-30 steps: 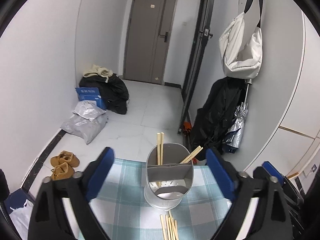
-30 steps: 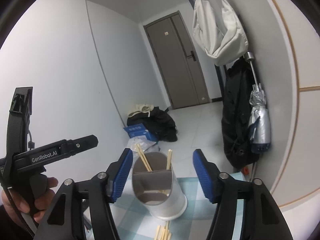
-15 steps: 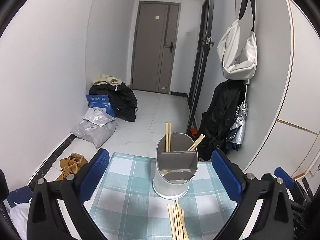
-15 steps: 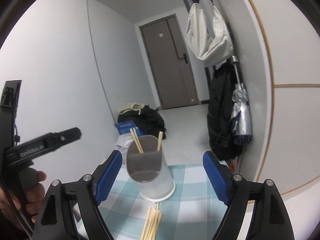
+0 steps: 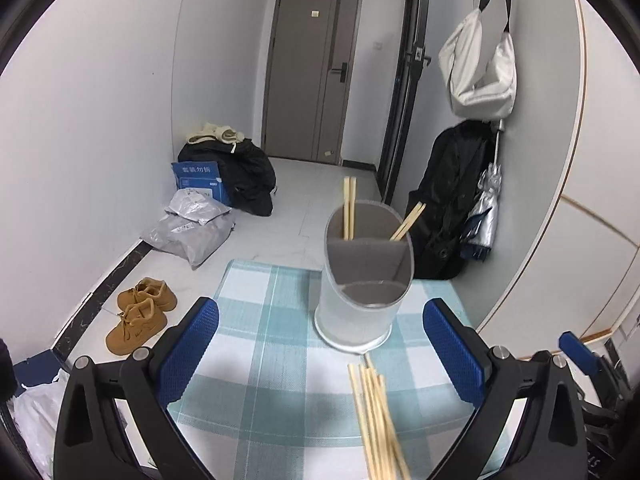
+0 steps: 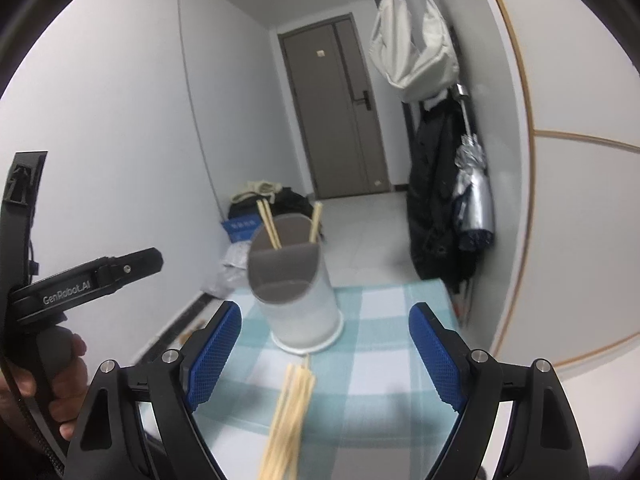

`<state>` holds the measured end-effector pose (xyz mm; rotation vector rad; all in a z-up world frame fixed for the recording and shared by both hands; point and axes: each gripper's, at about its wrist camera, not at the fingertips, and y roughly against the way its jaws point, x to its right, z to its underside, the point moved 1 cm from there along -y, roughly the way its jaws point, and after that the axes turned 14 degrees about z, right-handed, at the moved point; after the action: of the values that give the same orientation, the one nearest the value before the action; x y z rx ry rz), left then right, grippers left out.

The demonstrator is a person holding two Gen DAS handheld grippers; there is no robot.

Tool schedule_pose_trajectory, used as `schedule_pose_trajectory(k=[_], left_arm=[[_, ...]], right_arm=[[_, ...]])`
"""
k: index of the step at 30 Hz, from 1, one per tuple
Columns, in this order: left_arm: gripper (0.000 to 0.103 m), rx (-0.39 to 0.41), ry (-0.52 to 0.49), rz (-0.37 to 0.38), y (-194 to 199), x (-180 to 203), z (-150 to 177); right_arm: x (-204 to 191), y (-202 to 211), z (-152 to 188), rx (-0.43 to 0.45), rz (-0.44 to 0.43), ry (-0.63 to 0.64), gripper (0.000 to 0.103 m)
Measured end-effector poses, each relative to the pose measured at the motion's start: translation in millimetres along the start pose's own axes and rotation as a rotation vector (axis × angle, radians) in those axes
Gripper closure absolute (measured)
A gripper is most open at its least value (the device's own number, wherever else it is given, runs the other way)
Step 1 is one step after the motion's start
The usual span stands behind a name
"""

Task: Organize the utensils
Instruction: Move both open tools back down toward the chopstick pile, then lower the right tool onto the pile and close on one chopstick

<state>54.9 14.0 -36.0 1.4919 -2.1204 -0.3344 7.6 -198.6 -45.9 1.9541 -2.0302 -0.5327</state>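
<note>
1. One utensil holder stands upright on the tabletop, which wears a teal-and-white checked cloth. It's a pale round caddy with a grey divider splitting it into a back and a front compartment.
2. Four chopsticks are in the back compartment: a pair standing nearly straight on the left and a pair leaning out to the right. From the right wrist view the same two pairs show up, one on the left, one on the right. The front compartment looks like it has nothing sticking out.
3. A loose bundle of chopsticks lies flat on the cloth just in front of the holder, far tips almost at its base. I count roughly five or six, can't be exact since they overlap. In the right view the bundle is blurred.
4. Left gripper: both blue pads spread wide, nothing between them, hovering above the cloth with the holder ahead.
5. Right gripper: also wide apart and holding nothing, the bundle lying below the gap.
6. Floor stuff: two tan shoes, one blue box, one white bag hanging on the wall, one folded silver umbrella.
</note>
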Motion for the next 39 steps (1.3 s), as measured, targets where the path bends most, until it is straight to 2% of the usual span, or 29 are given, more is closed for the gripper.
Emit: schedule_pose_trajectory(k=[9, 11, 15, 24, 25, 29, 32, 39], left_arm=[[0.003, -0.062, 0.045, -0.036, -31, -20, 33], [0.003, -0.073, 0.05, -0.023, -35, -24, 39], [0.003, -0.15, 0.073, 0.017, -49, -35, 48], [0.003, -0.186, 0.238, 0.002, -61, -72, 36], [0.003, -0.187, 0.254, -0.005, -61, -76, 35], [0.003, -0.172, 0.321, -0.017, -61, -91, 31], [0.003, -0.177, 0.365, -0.028, -62, -101, 30], [0.003, -0.19, 0.432, -0.048, -65, -120, 30]], right_arm=[[1, -28, 29, -0.116, 0.023, 0.056, 0.014], [0, -35, 35, -0.153, 0.022, 0.066, 0.014], [-4, -51, 46, -0.247, 0.014, 0.102, 0.014], [-13, -88, 61, -0.411, 0.0, 0.17, 0.016], [-14, -92, 61, -0.423, -0.001, 0.175, 0.017], [-22, -115, 63, -0.494, -0.035, 0.183, 0.04], [-32, -132, 63, -0.534, -0.06, 0.204, 0.05], [-61, -172, 63, -0.591, -0.098, 0.265, 0.063]])
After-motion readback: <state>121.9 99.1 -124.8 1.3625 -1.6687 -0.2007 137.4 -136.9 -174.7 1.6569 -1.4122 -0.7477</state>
